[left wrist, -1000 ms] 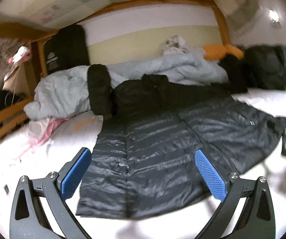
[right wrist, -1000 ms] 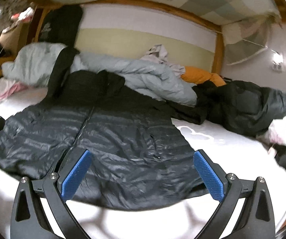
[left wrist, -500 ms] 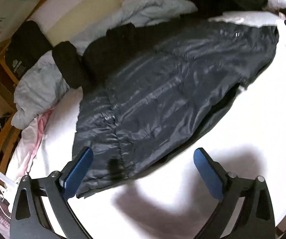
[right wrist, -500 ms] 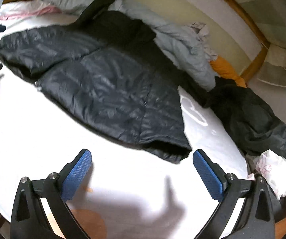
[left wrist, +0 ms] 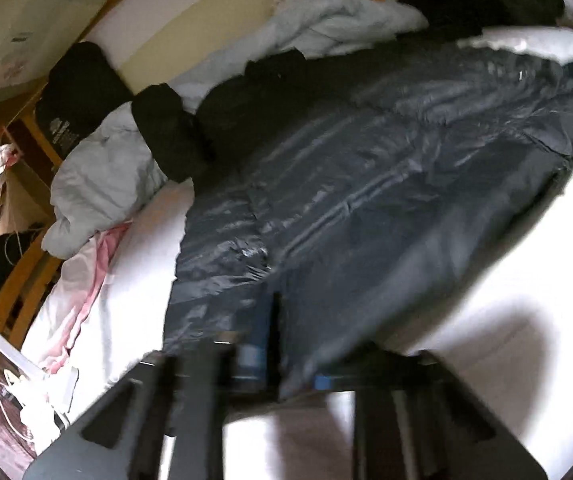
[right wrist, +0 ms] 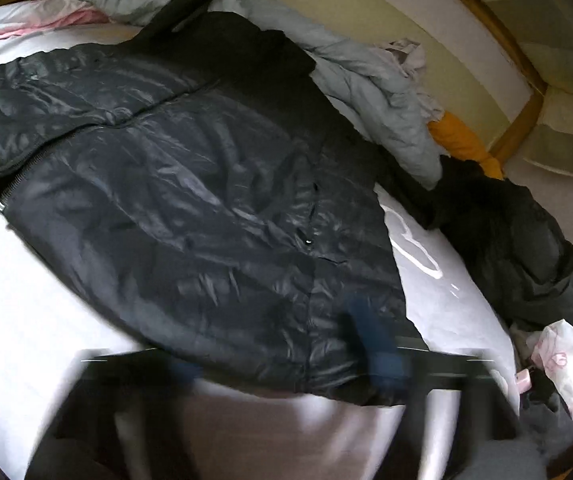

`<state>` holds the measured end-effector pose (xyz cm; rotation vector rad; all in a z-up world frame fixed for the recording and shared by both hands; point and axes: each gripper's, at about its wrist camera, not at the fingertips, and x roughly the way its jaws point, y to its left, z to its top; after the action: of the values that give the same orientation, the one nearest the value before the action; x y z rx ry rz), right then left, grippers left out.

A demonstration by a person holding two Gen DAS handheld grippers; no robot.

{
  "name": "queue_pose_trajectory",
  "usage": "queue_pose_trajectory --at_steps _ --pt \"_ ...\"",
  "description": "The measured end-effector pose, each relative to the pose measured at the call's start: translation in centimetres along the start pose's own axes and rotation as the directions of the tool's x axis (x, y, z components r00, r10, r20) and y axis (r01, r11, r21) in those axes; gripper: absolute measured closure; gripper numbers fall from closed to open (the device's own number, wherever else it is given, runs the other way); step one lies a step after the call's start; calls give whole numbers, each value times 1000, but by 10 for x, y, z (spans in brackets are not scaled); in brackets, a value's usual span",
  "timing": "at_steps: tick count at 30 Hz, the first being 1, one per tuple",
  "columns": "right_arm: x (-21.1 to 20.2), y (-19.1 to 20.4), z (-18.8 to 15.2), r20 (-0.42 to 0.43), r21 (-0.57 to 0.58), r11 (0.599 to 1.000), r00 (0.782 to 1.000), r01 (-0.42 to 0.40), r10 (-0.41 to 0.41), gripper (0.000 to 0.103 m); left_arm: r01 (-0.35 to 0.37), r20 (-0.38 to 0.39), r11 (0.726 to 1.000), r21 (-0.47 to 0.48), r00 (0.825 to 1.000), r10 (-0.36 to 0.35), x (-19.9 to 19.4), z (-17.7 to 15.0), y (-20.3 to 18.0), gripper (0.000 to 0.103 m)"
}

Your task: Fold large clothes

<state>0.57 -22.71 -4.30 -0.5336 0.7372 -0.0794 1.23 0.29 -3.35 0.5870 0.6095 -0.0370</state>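
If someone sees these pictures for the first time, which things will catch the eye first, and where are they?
The big shiny dark puffer coat dominates, spread flat across the white bed sheet. At its near hem, the left gripper is shut on the fabric, while the right gripper is closing on the hem's other corner. Behind the coat, a crumpled pale blue duvet and an orange cushion lie along the headboard.

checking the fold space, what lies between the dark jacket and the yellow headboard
A rumpled pale grey duvet fills the stretch between the jacket and the headboard, with a small white garment on it. The right wrist view shows this best.
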Motion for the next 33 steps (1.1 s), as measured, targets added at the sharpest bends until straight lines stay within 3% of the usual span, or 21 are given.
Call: queue_pose_trajectory --at_steps 3,8,13,17,22,27,31,33 --pt "-16 -13 -7 45 72 997 999 -23 20 94 4 52 1000 -5 999 -4 -26 1 7 98" --pt "-78 -22 -20 121 98 995 992 -35 23 95 47 78 999 17 996 -48 -73 -10 14 98" --pt "-117 -20 -31 120 49 997 991 -66 59 95 127 75 991 -29 989 -125 -98 -13 32 96" --pt "-116 -30 -17 103 58 994 991 -92 86 95 121 98 991 -49 988 -115 -100 8 42 93" --pt "-98 -54 32 133 106 990 988 -87 73 95 87 54 992 -96 995 -83 -55 50 64 88" --pt "-26 -67 79 86 139 985 992 -102 90 94 106 -20 979 -175 994 -111 19 77 83 72" --pt "26 -61 85 40 154 980 992 -123 118 90 124 -59 967 -224 988 -141 67 75 85 66" --pt "44 -57 83 43 157 981 993 -118 112 84 104 -60 970 -221 991 -120 82 70 82 57"
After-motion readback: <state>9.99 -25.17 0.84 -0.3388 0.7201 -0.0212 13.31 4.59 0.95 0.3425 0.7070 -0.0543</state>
